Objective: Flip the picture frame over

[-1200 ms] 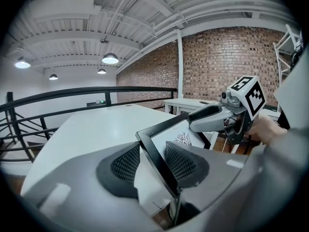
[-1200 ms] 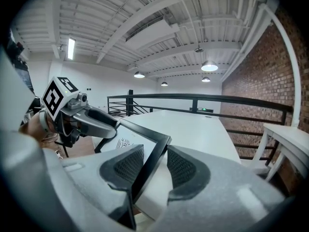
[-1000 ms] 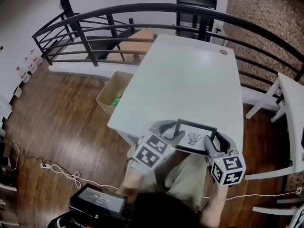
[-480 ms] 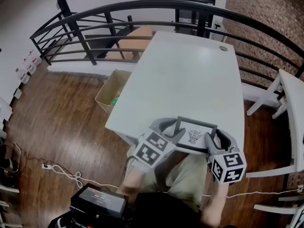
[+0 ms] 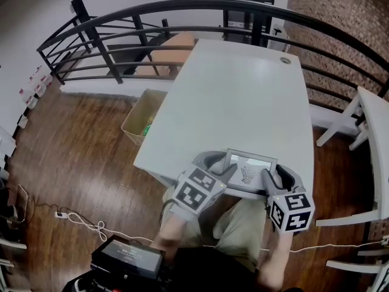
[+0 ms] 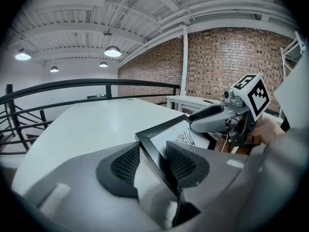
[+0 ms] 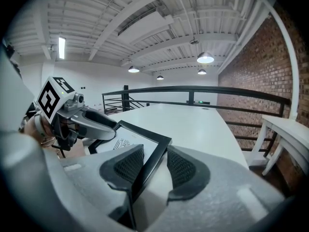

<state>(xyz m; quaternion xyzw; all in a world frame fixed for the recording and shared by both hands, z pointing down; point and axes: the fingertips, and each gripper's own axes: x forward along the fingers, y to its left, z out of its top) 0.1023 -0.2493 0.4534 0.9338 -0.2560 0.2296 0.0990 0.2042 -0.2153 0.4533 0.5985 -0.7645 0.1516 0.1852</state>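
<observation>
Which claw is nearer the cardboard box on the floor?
Left. The left claw grips the left edge of the picture frame, toward the cardboard box; the right claw grips its right edge, farther away.

Bright, even indoor light fills every view. It comes from overhead: round pendant lamps [image 6: 112, 51] glow in the left gripper view, and a strip light [image 7: 61, 47] and more pendants burn in the right gripper view, their centres blown out. The white tabletop [image 5: 237, 96] looks pale and almost shadowless, with a soft sheen. The glass of the picture frame [image 5: 249, 170] catches a whitish glare along its far part. Wide-angle distortion bends the black railing [image 5: 200, 8] into an arc. Both gripper views have black rounded corners, and their nearest foreground is soft.
</observation>
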